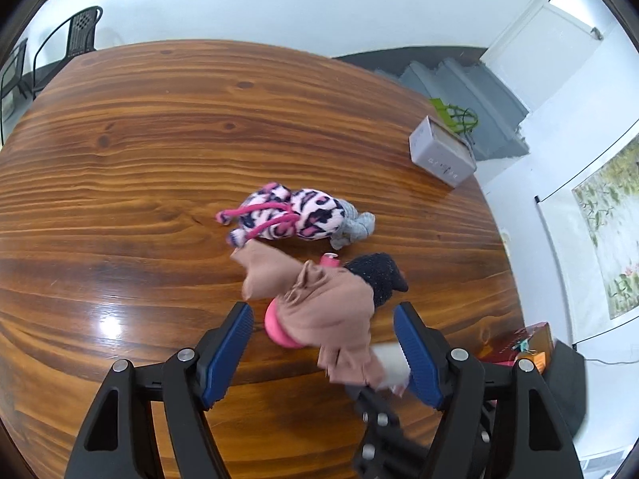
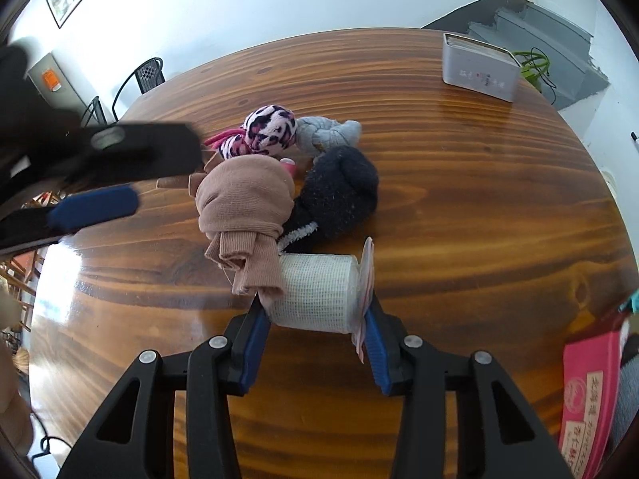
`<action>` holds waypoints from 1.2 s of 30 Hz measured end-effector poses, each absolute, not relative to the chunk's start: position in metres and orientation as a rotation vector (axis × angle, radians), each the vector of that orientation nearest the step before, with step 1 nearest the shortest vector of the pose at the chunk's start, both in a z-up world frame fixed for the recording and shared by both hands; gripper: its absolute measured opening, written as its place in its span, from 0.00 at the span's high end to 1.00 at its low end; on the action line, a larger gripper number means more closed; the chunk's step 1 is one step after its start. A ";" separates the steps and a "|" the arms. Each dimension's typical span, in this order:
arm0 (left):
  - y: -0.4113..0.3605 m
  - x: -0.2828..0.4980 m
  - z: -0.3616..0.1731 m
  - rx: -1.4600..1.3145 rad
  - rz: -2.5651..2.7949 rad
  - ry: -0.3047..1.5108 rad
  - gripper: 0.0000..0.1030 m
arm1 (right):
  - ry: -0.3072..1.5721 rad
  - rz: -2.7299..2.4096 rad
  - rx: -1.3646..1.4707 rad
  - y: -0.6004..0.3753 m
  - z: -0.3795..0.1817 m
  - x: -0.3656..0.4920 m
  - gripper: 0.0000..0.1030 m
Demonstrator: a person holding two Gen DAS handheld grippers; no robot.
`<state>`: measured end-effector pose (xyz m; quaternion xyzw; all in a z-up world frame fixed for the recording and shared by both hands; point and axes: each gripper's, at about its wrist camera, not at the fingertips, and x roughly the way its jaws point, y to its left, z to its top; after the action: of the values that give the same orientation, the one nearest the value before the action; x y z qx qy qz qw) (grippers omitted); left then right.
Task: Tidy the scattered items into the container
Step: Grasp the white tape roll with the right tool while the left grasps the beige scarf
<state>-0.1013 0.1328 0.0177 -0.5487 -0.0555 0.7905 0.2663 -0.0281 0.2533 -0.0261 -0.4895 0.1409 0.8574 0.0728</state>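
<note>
— Wooden table [image 2: 459, 183], white walls; where's the mesh roll [image 2: 317, 291]?

— Just beside the tan sock bundle [image 2: 245, 199], on the near side, touching its cuff. It looks light and squashy, so take it across its ends.

— And the right gripper [image 2: 315, 331]?

— Half closed, pads against both ends of the roll. The left gripper [image 1: 323, 353] is spread wide over the tan bundle, gripping nothing.

the left gripper [image 1: 323, 343] hangs over the table with its blue-padded jaws spread wide, nothing between them touching the pads. the right gripper [image 2: 317, 329] sits low, jaws closed on a white roll [image 2: 319, 291].
</note>
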 end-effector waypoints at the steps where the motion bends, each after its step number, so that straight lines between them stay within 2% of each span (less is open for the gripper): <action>1: 0.137 -0.102 0.015 -1.488 2.125 -0.155 0.28 | 0.427 2.578 -1.468 0.253 -0.025 -0.025 0.53; 8: 0.153 -0.102 -0.008 -1.519 2.145 -0.083 0.28 | 0.439 2.597 -1.474 0.247 -0.023 -0.013 0.53; 9: 0.153 -0.101 -0.010 -1.515 2.150 -0.066 0.29 | 0.444 2.598 -1.476 0.247 -0.023 -0.011 0.53; 10: 0.153 -0.100 -0.011 -1.511 2.140 -0.066 0.37 | 0.447 2.599 -1.477 0.247 -0.023 -0.009 0.53; 11: 0.152 -0.099 -0.012 -1.509 2.130 -0.063 0.39 | 0.450 2.599 -1.477 0.247 -0.024 -0.008 0.53; 21: 0.126 -0.088 0.013 -1.446 2.192 -0.087 0.42 | 0.447 2.611 -1.477 0.252 -0.020 0.008 0.53; 26: 0.109 -0.079 0.030 -1.421 2.234 -0.116 0.42 | 0.462 2.623 -1.494 0.253 -0.018 0.018 0.66; 31: 0.099 -0.060 0.036 -1.419 2.247 -0.138 0.42 | 0.459 2.624 -1.510 0.254 -0.020 0.027 0.66; 33: 0.095 -0.053 0.037 -1.421 2.254 -0.146 0.42 | 0.536 2.611 -1.536 0.260 -0.024 0.027 0.64; 35: 0.091 -0.047 0.038 -1.423 2.264 -0.149 0.42 | 0.582 2.600 -1.540 0.262 -0.025 0.027 0.49; 36: 0.087 -0.043 0.040 -1.426 2.273 -0.151 0.42 | 0.578 2.601 -1.532 0.262 -0.025 0.026 0.45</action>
<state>-0.0434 0.0870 0.0396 -0.5169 -0.0549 0.8241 0.2251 0.0264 0.2615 -0.0248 -0.4981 0.1879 0.8458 0.0340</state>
